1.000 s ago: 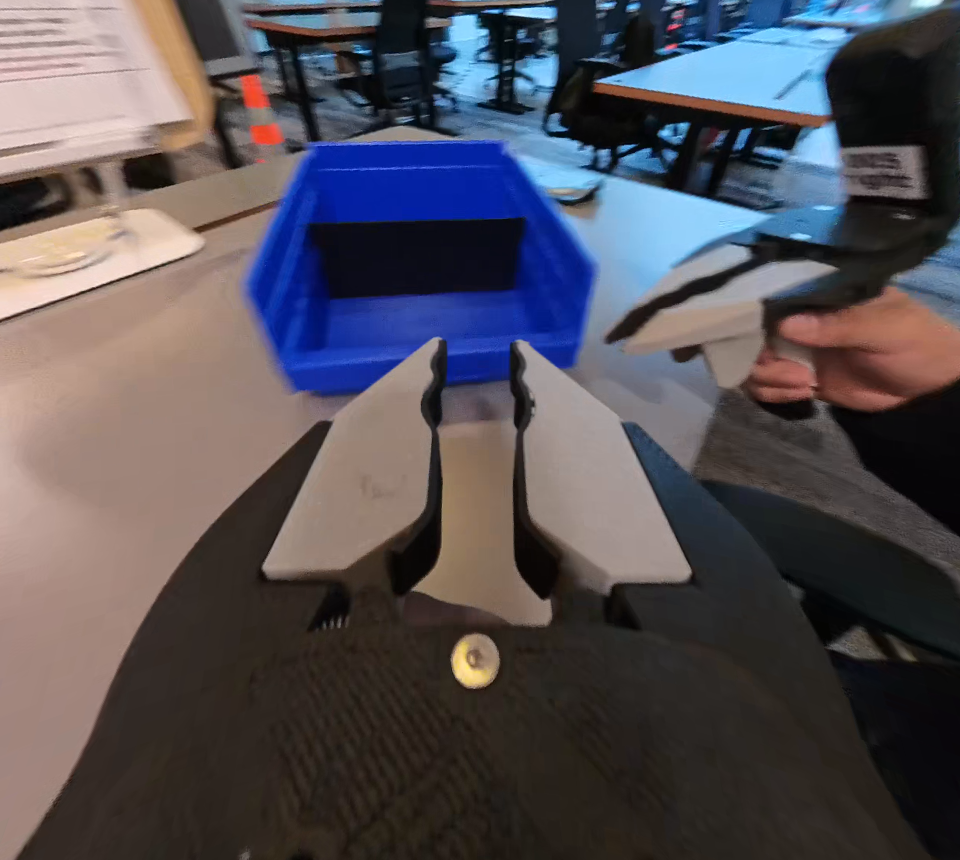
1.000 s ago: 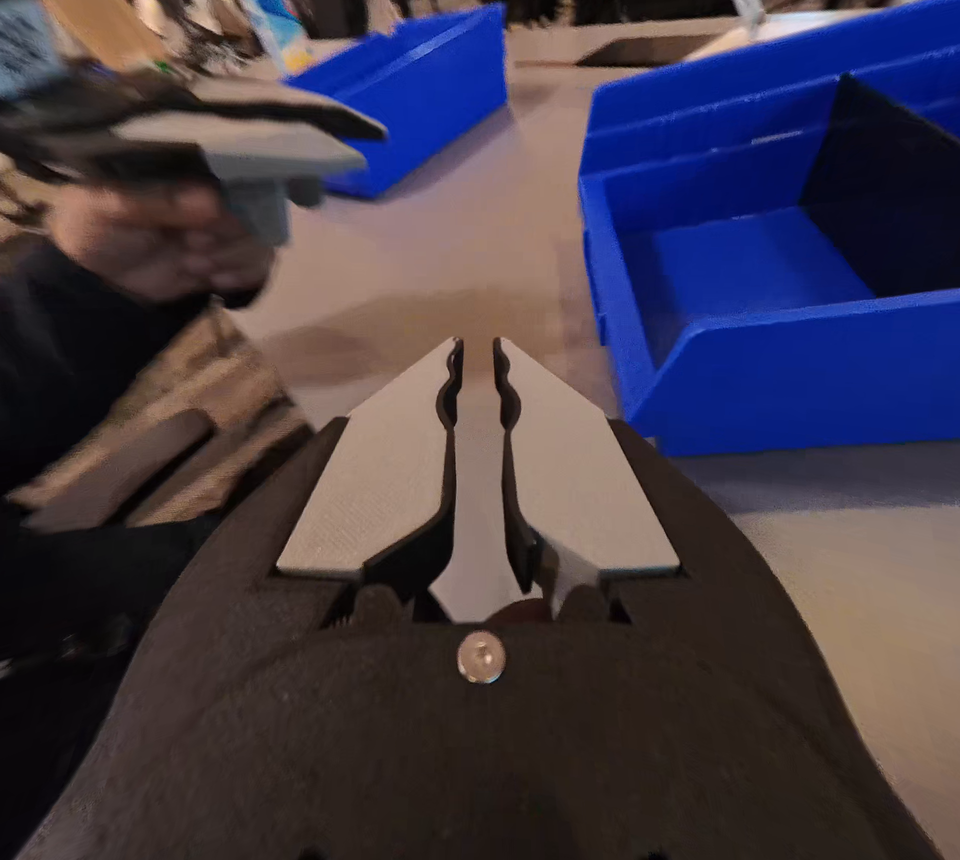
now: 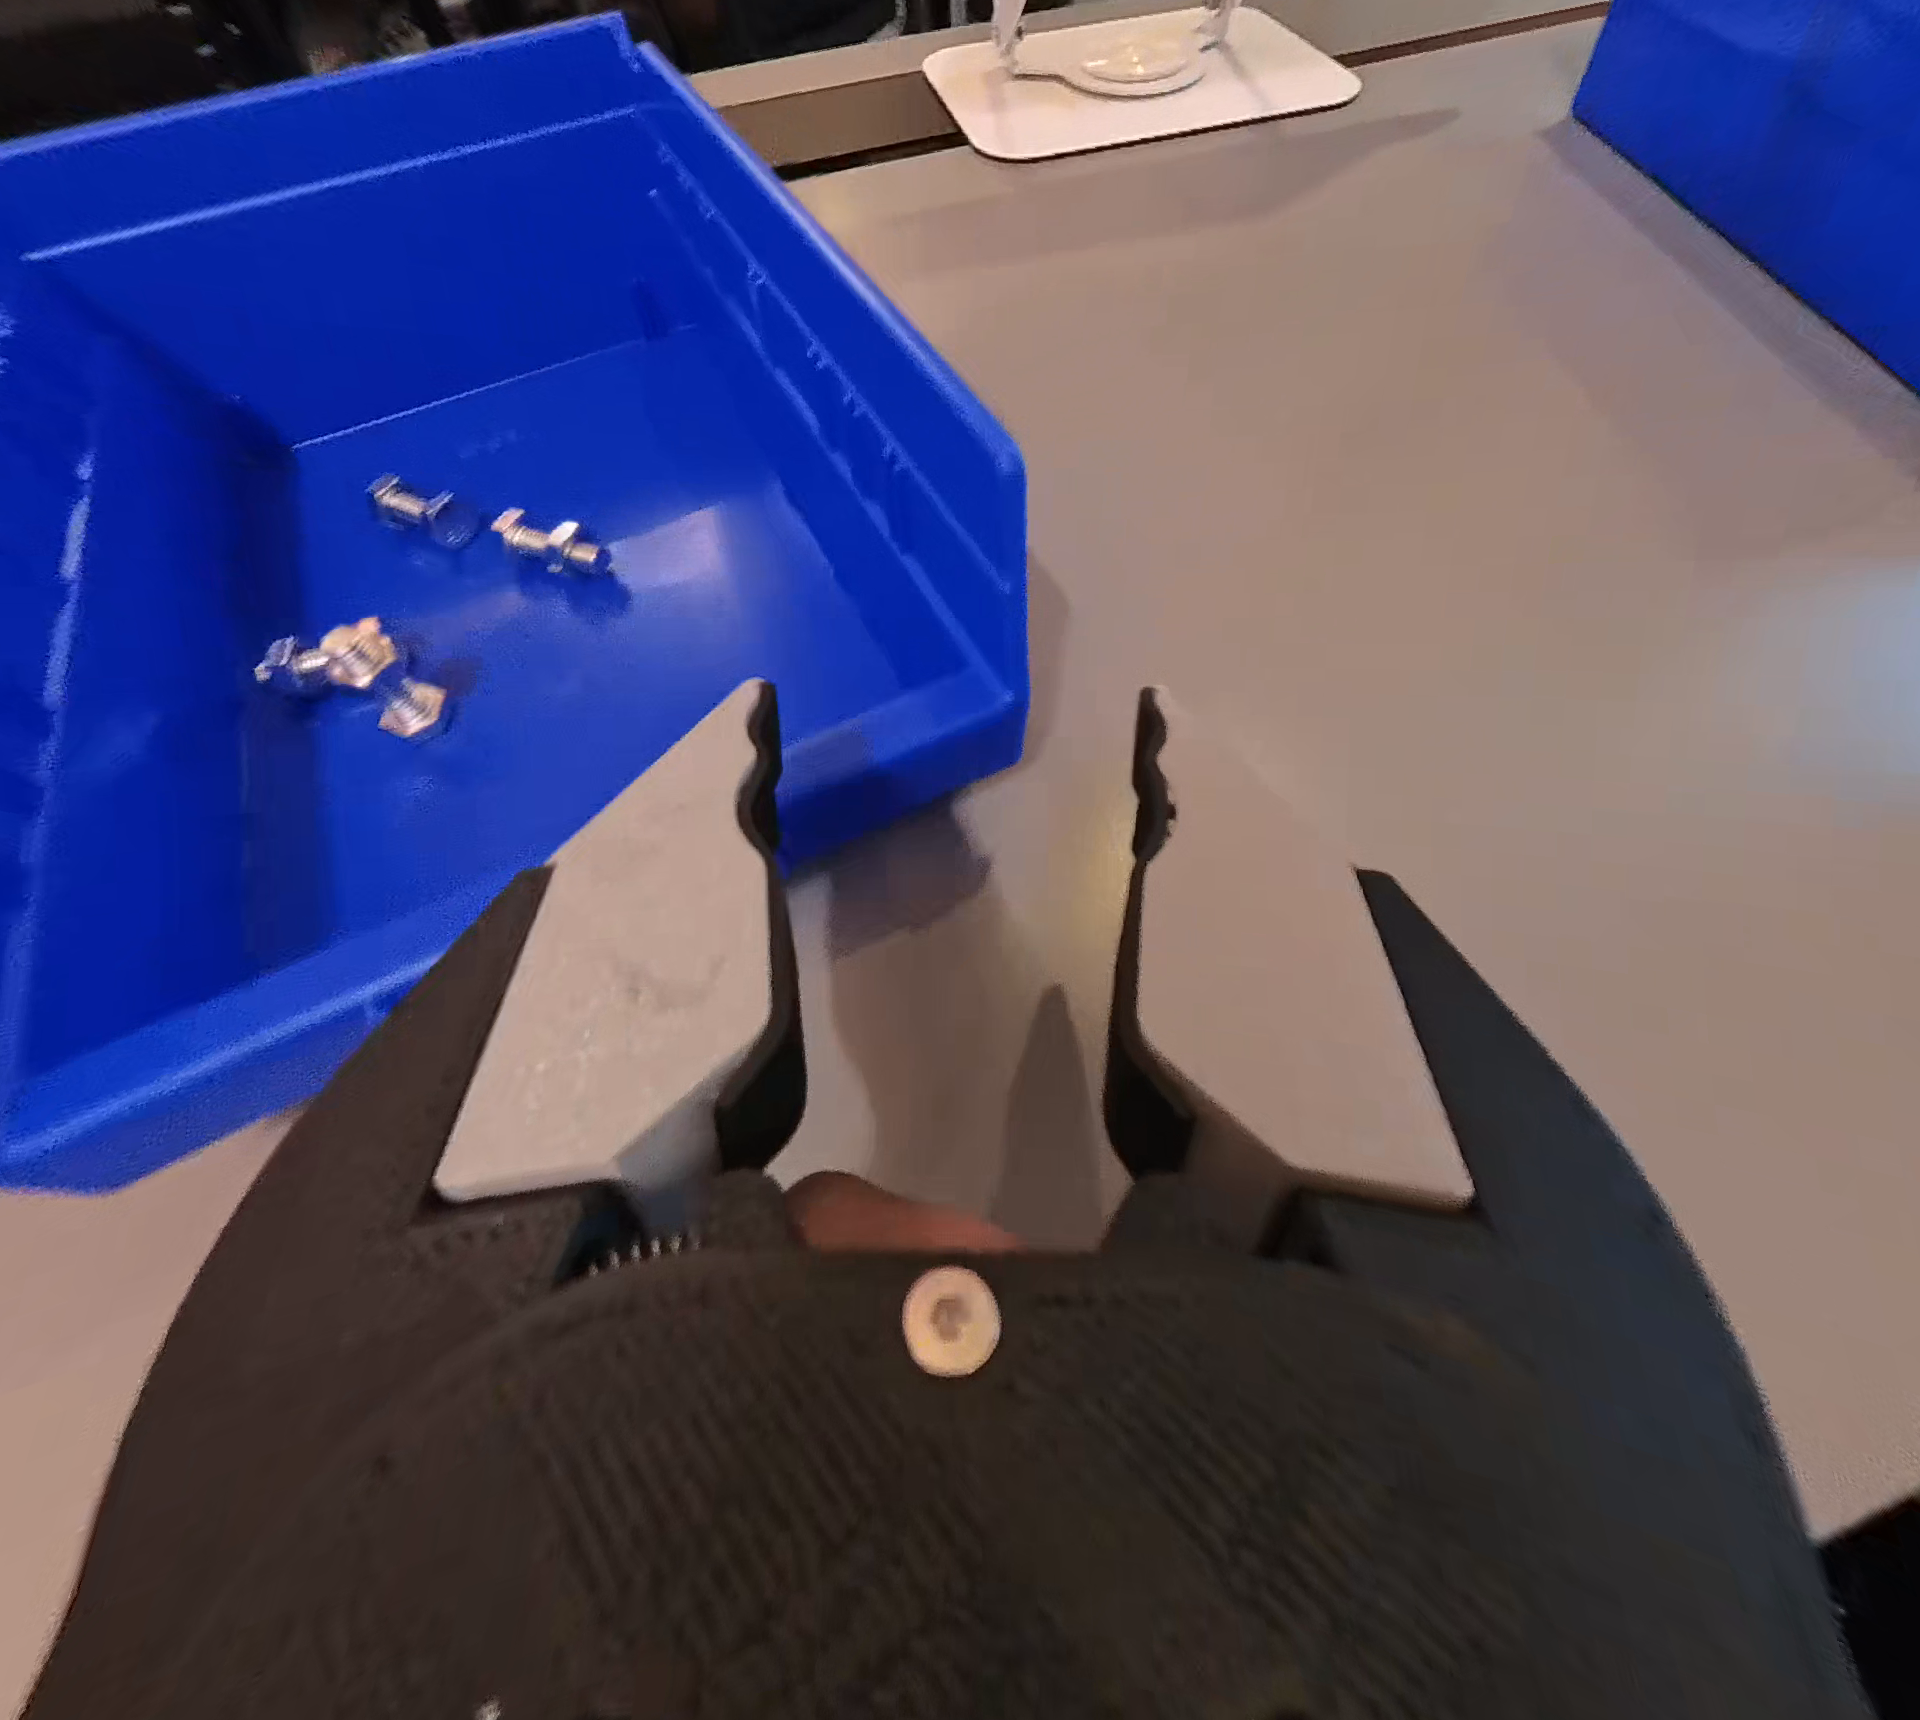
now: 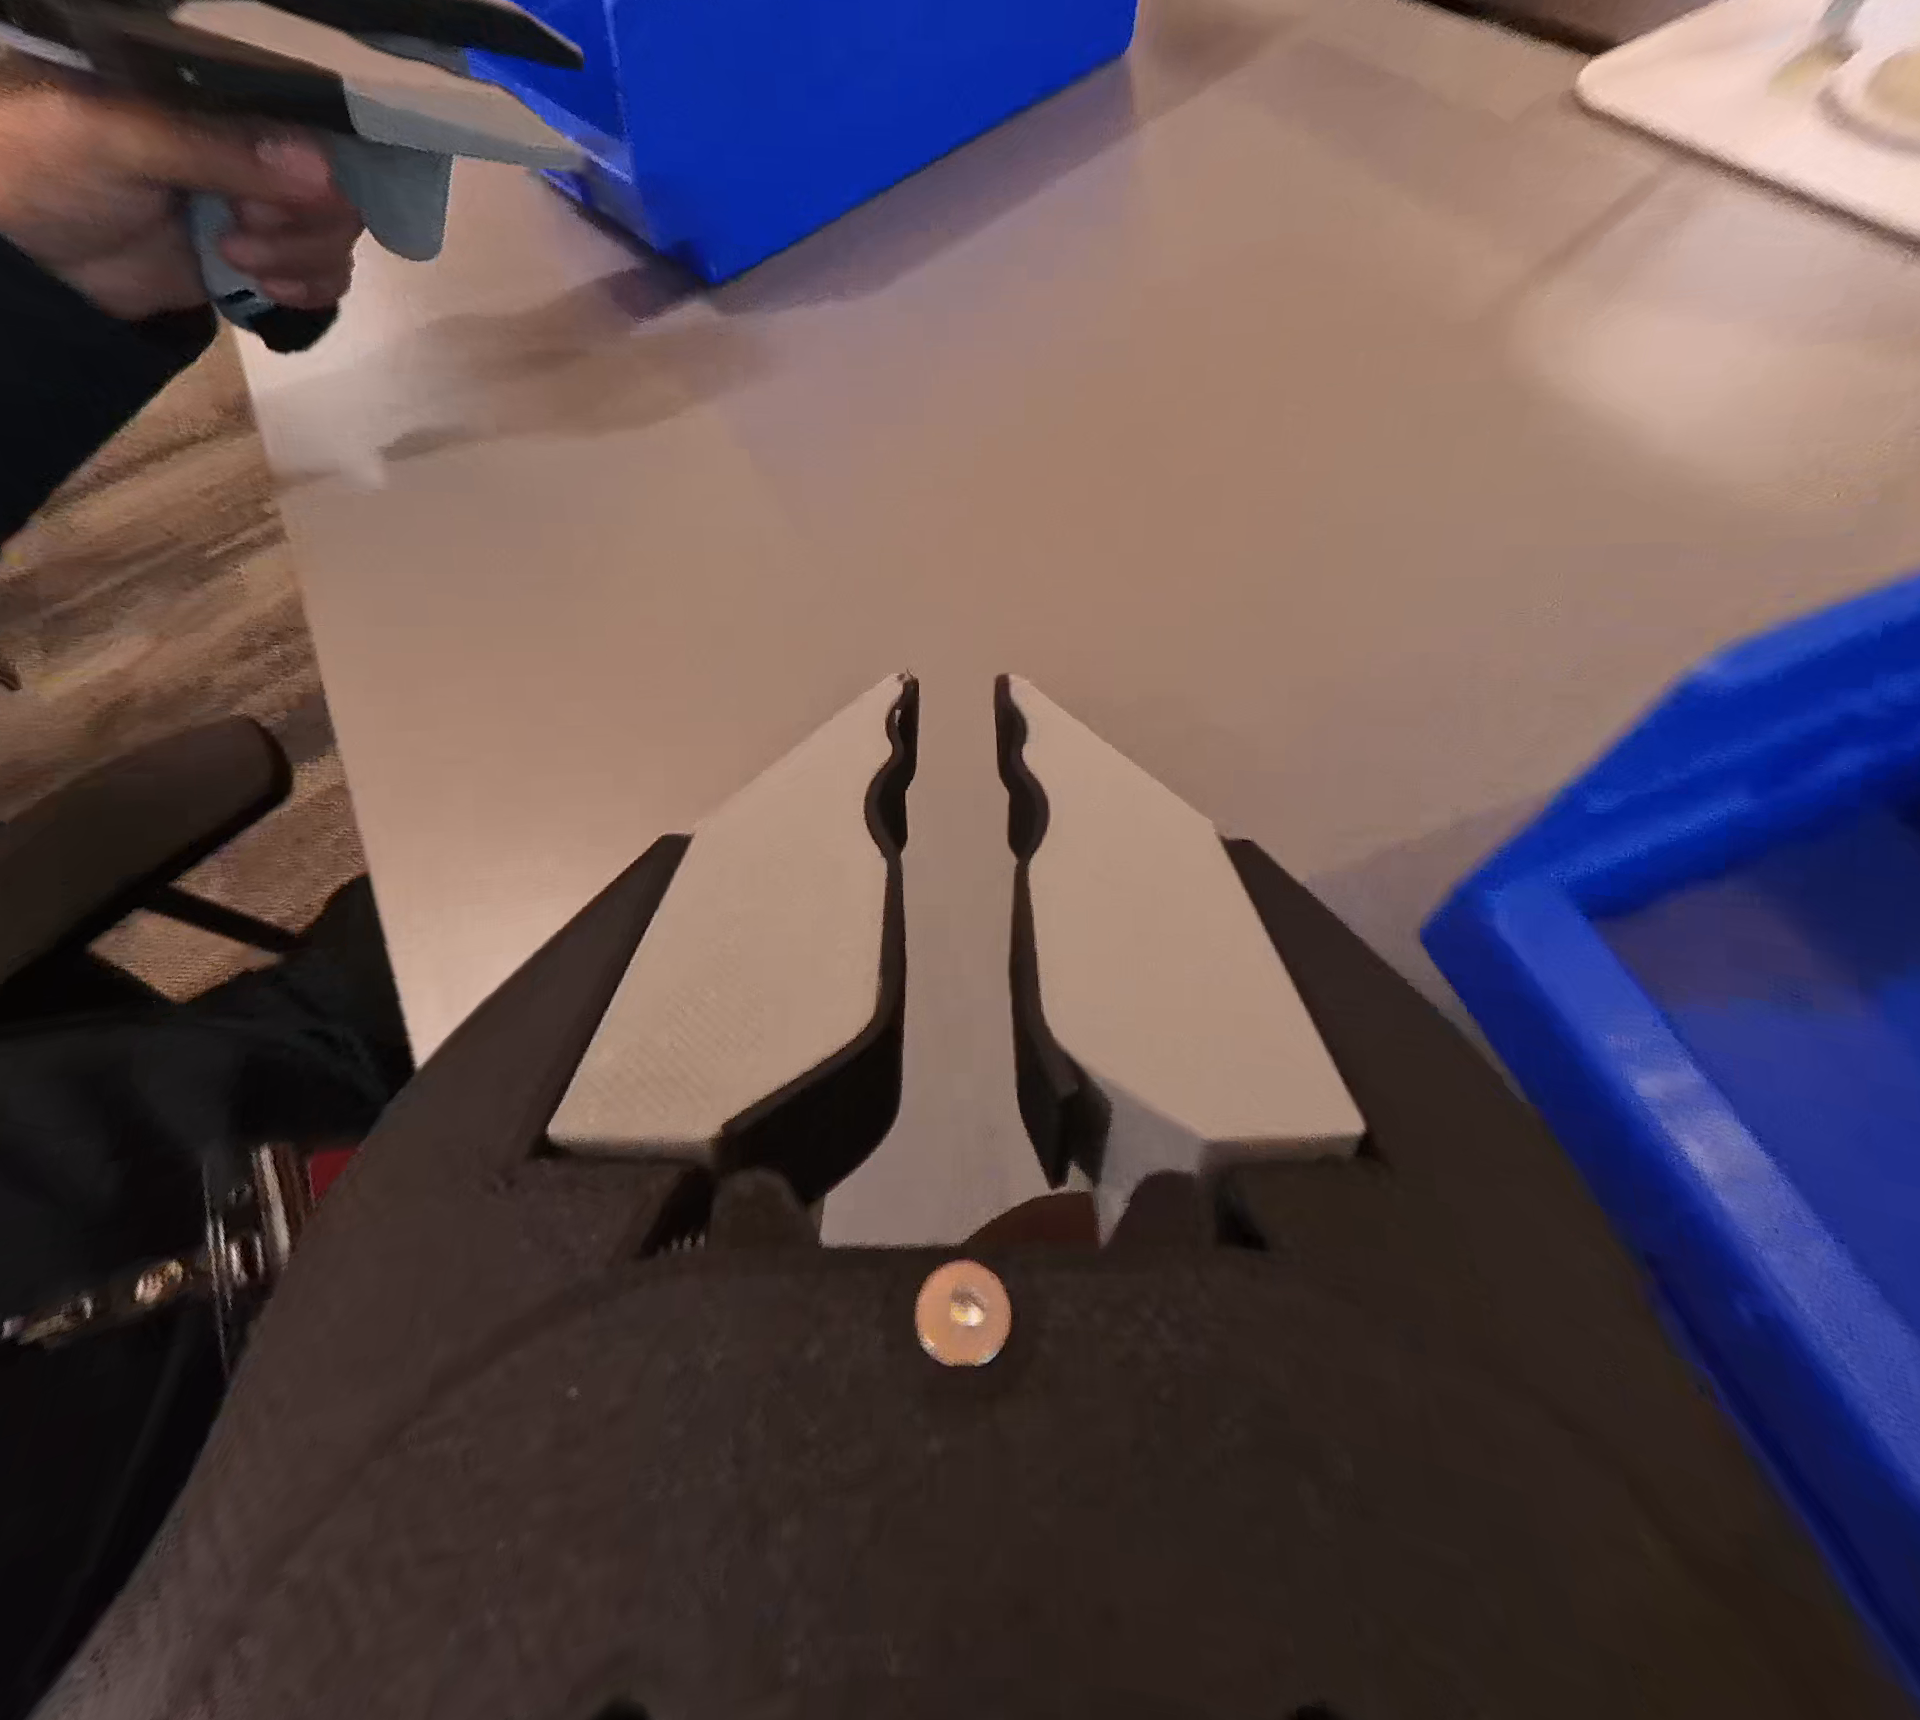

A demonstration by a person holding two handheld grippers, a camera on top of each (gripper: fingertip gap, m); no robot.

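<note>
**A:** Left wrist view?

**B:** My left claw (image 3: 951,709) hangs wide and empty over the grey bench (image 3: 1403,527), just beside the open blue plastic bin (image 3: 883,382) holding small silver bolts (image 3: 551,540). Dipping carelessly, I'd clip its rim.

**A:** Right wrist view?

**B:** My right claw (image 4: 956,683) is narrow, holding nothing, above bare bench; a second blue bin (image 4: 1558,974) sits close right, easy to bump.

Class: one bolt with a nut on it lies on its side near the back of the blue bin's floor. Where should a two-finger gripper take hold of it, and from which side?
Probably from above: the blue bin walls block any sideways approach. The bolt with its nut lies flat, so close the fingers across the nut, its widest part, at right angles to the shaft. The left gripper, open and empty, is nearest.
</note>
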